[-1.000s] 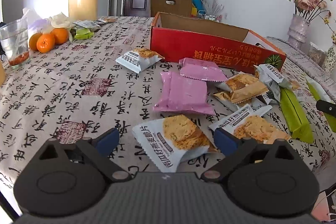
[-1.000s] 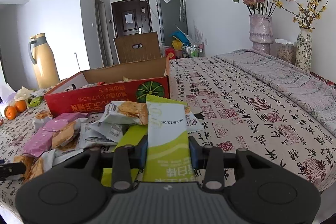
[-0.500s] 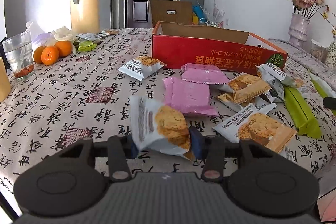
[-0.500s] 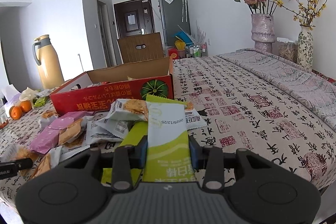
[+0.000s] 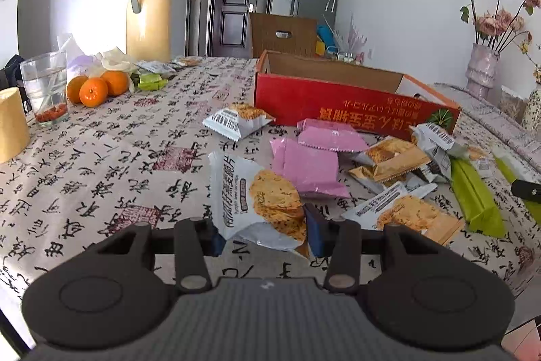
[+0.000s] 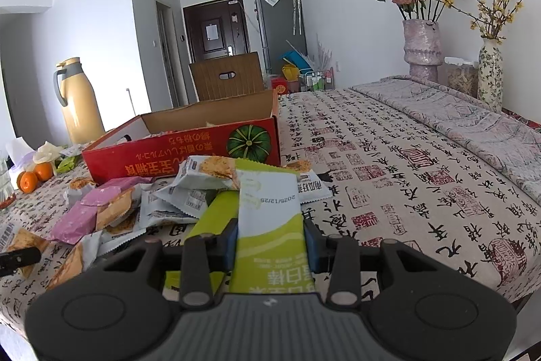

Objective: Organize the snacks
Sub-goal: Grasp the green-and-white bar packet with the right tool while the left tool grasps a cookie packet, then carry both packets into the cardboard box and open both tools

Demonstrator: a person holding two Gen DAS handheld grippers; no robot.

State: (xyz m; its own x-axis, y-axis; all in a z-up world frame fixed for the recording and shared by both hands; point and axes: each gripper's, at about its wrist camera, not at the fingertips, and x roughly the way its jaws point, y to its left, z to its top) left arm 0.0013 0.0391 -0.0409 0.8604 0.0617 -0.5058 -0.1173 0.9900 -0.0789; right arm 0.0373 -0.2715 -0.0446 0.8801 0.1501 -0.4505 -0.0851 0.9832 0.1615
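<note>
**Both tongs loaded: one snack packet in each**

I am gripping a white cracker packet [image 5: 260, 202] in my left tongs [image 5: 263, 234]. The jaws have just been closing, and both blue pads [image 5: 312, 234] are now pressing on the packet's sides. The packet is standing tilted, its lower edge raised off the tabletop [image 5: 101, 164].

I am clamping a green-and-white bar packet [image 6: 270, 225] in my right tongs [image 6: 270, 242]. The packet is lying lengthwise between the pads and extending forward over a second green bar [image 6: 216, 215], which is resting on the tabletop just to the left.

The remaining snacks are lying loose on the patterned cloth in front of the red cardboard box [image 5: 341, 100]: two pink packets [image 5: 307, 168] side by side, a gold packet [image 5: 392, 158] to their right, one more white cracker packet [image 5: 236, 120] near the box's left corner, and another [image 5: 405, 215] just right of my left tongs. The box is standing open at the top, with its printed side facing me.

Oranges [image 5: 91, 88], a glass [image 5: 45, 87] and a yellow thermos jug [image 5: 147, 14] are sitting well apart at the far left.
</note>
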